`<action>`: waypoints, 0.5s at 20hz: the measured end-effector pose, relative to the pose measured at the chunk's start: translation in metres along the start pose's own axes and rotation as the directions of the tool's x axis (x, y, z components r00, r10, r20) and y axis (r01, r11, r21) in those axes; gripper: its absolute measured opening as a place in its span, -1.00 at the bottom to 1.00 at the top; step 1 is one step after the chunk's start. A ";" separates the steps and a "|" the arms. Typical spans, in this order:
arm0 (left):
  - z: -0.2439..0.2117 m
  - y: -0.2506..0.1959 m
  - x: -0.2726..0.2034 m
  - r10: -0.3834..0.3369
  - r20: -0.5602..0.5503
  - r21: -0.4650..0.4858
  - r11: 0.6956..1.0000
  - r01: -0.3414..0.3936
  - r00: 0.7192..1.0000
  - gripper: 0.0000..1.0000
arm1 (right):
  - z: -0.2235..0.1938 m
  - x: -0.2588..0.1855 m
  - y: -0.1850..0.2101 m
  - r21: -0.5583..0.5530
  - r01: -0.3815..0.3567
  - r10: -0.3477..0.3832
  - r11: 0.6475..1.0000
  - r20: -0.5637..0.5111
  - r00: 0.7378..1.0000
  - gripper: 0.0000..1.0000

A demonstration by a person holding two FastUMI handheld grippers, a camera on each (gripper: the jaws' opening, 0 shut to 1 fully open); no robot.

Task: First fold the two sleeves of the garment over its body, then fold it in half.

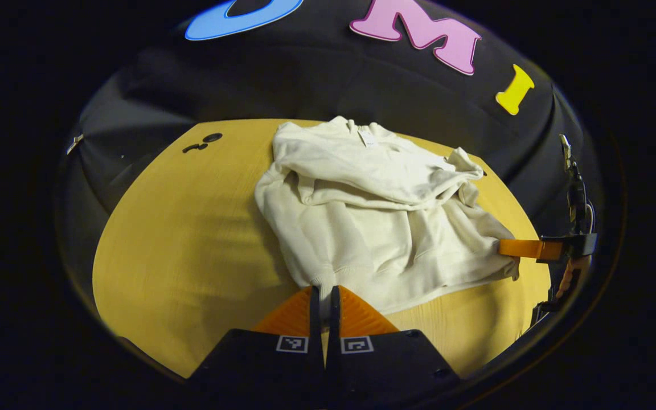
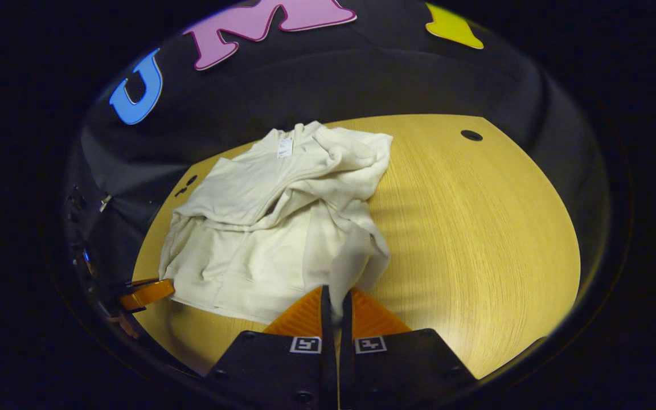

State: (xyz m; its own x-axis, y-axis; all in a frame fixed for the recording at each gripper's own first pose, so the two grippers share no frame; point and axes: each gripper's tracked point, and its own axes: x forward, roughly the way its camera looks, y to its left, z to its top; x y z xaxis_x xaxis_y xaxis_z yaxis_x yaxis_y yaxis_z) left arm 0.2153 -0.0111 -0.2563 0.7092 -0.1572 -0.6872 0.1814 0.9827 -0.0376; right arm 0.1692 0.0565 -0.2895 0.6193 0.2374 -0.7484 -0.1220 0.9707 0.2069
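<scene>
Currently I have the garment lying on the worktop, both sleeves crossed over its body, so the halving fold is what remains. My left claw is pinching one corner of the garment's hem, and my right claw is pinching the opposite hem corner. Holding both near corners should let me carry the hem toward the collar evenly.
</scene>
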 end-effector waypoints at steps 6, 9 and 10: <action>0.075 -0.018 -0.021 -0.074 0.080 -0.064 0.995 0.079 0.994 -0.87 | 0.089 -0.004 0.028 0.004 -0.063 0.062 0.998 0.129 0.990 -0.87; 0.126 -0.019 -0.023 -0.083 0.140 -0.039 0.995 0.089 0.987 -0.87 | 0.138 -0.002 0.038 -0.023 -0.072 0.075 0.997 0.194 0.978 -0.88; 0.143 -0.020 -0.024 -0.090 0.159 -0.028 0.995 0.096 0.983 -0.87 | 0.153 0.002 0.044 -0.030 -0.084 0.088 0.996 0.212 0.973 -0.87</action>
State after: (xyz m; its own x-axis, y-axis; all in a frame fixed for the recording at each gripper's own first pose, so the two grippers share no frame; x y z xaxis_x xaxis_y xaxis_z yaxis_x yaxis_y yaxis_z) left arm 0.2915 -0.0413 -0.1355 0.7893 -0.2590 -0.5567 0.2295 0.9654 -0.1238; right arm 0.2832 0.0943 -0.1854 0.7565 0.3088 -0.5765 -0.1968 0.9481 0.2497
